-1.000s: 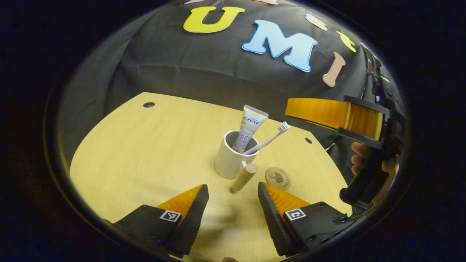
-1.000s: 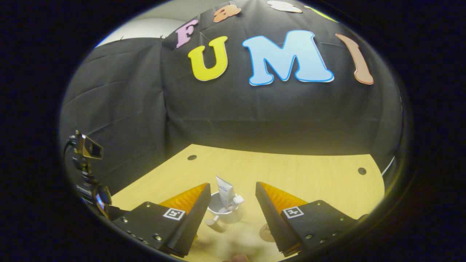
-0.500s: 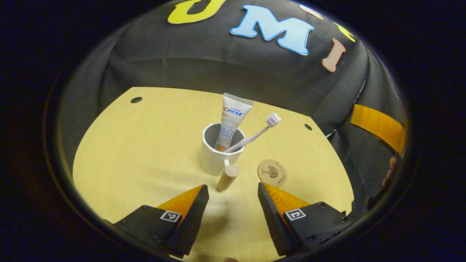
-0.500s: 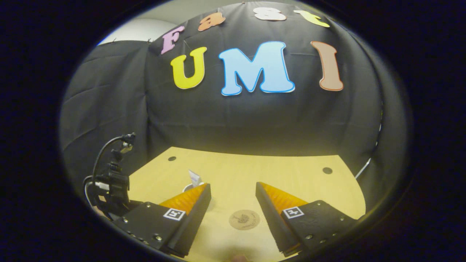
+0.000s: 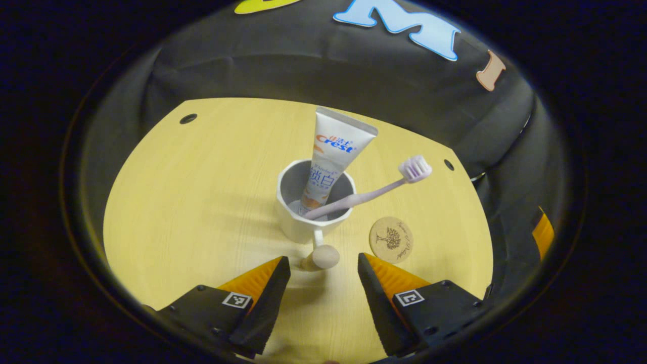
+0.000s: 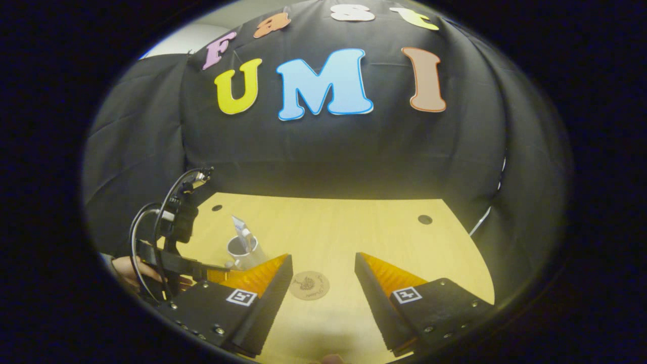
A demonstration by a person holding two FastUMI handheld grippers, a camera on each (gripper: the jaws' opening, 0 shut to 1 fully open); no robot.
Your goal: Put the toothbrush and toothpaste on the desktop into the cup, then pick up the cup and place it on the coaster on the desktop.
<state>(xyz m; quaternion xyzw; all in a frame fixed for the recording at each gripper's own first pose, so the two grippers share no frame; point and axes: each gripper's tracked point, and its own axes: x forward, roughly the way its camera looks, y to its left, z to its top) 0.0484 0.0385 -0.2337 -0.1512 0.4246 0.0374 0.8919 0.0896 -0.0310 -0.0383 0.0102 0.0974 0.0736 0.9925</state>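
Desktop (image 5: 192, 202): light wood, rounded front edge, black cloth wall behind, small dark holes near the back edge.

Left gripper (image 5: 319, 275): jaws spread apart, nothing between them, low over the desktop; the end of the cup's handle (image 5: 323, 256) sits just ahead of the gap between the fingers, not touched. In the right gripper view the same gripper (image 6: 212, 273) appears at lower left, with a hand (image 6: 132, 271) on its grip, close to the cup.

Right gripper (image 6: 323, 283): jaws apart, holding nothing, above the near part of the desktop.

Cup (image 5: 306, 227): white, upright on the desktop; also seen small in the right gripper view (image 6: 241, 250).

Toothpaste (image 5: 336, 151): white tube standing in the cup, flat crimped end up, leaning against the rim.

Toothbrush (image 5: 374, 189): handle end in the cup, resting across the rim, bristle head up and out toward the right.

Coaster (image 5: 390, 239): round, tree motif, flat on the desktop just right of the cup, apart from it; in the right gripper view (image 6: 310, 285) it lies ahead, between that gripper's fingers
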